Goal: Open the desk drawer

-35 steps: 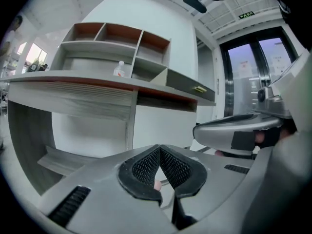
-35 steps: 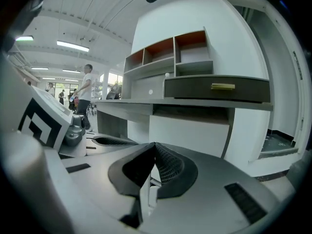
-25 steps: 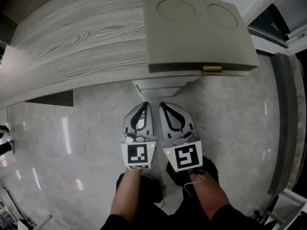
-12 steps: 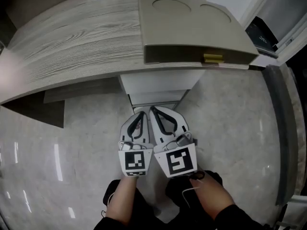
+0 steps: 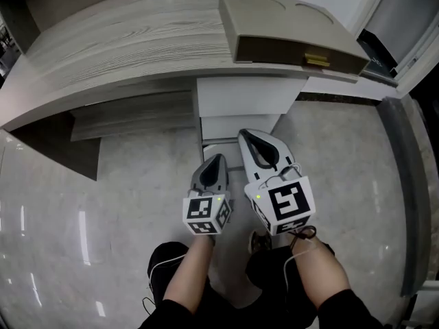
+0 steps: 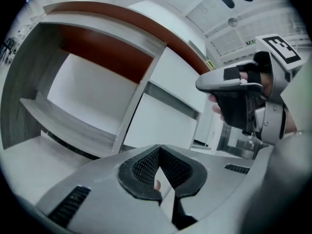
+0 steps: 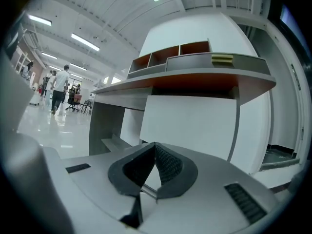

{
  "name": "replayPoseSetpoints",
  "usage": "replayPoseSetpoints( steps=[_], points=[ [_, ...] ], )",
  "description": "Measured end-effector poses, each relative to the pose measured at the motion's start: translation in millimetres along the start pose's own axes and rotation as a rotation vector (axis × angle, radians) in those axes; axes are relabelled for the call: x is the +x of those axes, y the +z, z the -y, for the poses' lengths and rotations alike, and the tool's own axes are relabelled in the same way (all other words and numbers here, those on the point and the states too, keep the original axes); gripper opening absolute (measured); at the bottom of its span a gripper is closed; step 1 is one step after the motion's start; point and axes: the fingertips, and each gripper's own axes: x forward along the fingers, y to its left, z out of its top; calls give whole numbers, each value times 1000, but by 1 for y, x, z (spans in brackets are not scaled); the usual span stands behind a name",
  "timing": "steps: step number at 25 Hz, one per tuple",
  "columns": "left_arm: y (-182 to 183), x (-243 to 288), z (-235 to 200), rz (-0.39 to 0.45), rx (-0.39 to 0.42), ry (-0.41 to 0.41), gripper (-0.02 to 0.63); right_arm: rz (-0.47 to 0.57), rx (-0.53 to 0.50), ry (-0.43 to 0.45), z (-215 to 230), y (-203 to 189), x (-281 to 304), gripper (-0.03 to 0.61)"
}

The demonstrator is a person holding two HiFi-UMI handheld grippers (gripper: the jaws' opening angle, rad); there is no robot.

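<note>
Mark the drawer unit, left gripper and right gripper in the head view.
drawer unit (image 5: 247,96): head view, upper white front panel.
left gripper (image 5: 217,158): head view, tip of its shut jaws.
right gripper (image 5: 248,136): head view, tip of its shut jaws.

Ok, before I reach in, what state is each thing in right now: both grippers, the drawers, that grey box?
left hand-held gripper: shut, empty.
right hand-held gripper: shut, empty.
upper desk drawer: closed, not touched.
lower desk drawer: closed.
grey desktop box: closed, brass tab at its front.
</note>
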Motion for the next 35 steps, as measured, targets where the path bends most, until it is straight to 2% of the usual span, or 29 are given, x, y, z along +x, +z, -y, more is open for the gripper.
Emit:
replayPoseSetpoints(
  steps=[3,8,13,15,19,21,30,35],
  points=[
    [-4,7,-9,20,-100,14,5,-9,-53,14,-6,-1,0,6],
    [-10,21,-18,27,-208,13,6,-14,-131,42,-18,-4,-2,6],
    [-5,31,-9,84,-345,-61,31,-25,-118,53,-16,-7,-5,6],
    [-5,36,-7,104,-407,-90,61,-25,-126,55,-13,-9,-6,6],
    [-4,42,-11,186,-604,-150,101,6,-113,49,-6,0,-7,6],
    [-7,46,-12,209,-666,-171,114,15,-113,51,-6,4,-6,6],
    [-19,59,-23,215,-758,-218,152,18,-115,57,-7,4,-3,6],
    [-11,62,-19,259,-800,-290,164,14,-116,48,-4,4,-5,6]
  ],
)
